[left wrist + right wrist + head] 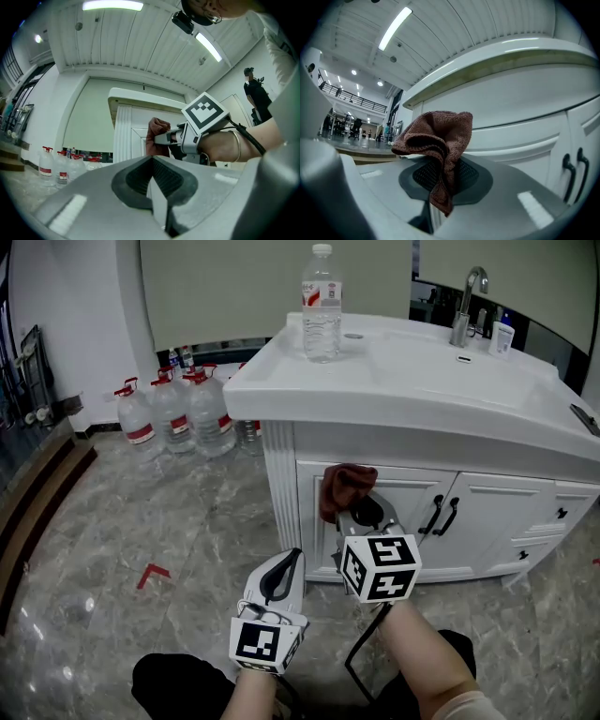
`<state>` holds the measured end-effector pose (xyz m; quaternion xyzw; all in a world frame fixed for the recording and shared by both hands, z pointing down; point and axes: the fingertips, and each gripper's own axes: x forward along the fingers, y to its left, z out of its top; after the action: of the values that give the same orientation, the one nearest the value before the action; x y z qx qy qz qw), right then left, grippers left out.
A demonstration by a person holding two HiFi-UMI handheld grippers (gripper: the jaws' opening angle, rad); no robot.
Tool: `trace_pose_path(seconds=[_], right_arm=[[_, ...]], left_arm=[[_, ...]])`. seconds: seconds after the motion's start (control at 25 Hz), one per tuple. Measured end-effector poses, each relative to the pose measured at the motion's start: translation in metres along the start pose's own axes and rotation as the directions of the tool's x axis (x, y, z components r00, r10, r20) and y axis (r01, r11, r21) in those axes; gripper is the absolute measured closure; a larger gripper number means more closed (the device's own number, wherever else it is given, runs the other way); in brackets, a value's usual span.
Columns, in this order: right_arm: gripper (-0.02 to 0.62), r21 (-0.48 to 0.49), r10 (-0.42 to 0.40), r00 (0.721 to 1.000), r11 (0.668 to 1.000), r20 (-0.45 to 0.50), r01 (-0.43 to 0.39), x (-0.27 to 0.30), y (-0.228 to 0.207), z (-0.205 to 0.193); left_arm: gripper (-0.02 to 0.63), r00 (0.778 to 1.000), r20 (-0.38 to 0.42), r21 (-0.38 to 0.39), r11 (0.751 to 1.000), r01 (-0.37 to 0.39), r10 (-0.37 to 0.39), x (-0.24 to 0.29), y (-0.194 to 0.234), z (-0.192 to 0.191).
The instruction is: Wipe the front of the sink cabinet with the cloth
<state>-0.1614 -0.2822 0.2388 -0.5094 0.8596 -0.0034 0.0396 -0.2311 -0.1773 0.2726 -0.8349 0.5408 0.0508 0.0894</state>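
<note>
The right gripper (pixel 440 180) is clamped on a brown cloth (pixel 438 136): a narrow tail of it is pinched between the jaws, and the rest bunches up in loose folds above the tips. In the head view this gripper (pixel 356 510) is raised to the front of the white sink cabinet (pixel 375 442). It holds the cloth (pixel 344 486) at the upper left corner of the left door, just under the countertop overhang. Whether the fabric actually presses on the panel cannot be told. The left gripper (pixel 286 570) hangs lower, nearer and a little to the left, apart from the cabinet. Its jaws (pixel 152 176) are pressed together with nothing between them. To the right of the cloth, a pair of dark door handles (pixel 439 515) sits where the two doors meet. On the countertop stand a water bottle (pixel 322 304) at the left and a faucet (pixel 469 301) at the far right. Large water jugs (pixel 178 409) with red caps are grouped on the marbled floor (pixel 187 540) to the far left.
</note>
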Motion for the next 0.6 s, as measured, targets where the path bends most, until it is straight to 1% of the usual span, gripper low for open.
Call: trace_pose_path(seconds=[0.24,0.36,0.6], right_arm=[[0.508,-0.032,-0.093,0.996,0.995,-0.003,0.093,-0.033,-0.06,0.003],[0.508,-0.039,-0.148,0.989,0.988,-0.003,0.148,-0.049,-0.087,0.004],[0.508,0.031,-0.27,0.962,0.962,-0.023,0.271,-0.076,-0.141,-0.001]], left_arm=[[0.606,0.999,-0.005,0.007,0.999,0.045,-0.045,0.008,-0.029,-0.008],[0.606,0.998,-0.006,-0.009,0.998,0.056,-0.056,0.011,-0.039,-0.009],[0.606,0.999,0.004,-0.055,0.997,0.049,-0.048,0.014,-0.05,-0.014]])
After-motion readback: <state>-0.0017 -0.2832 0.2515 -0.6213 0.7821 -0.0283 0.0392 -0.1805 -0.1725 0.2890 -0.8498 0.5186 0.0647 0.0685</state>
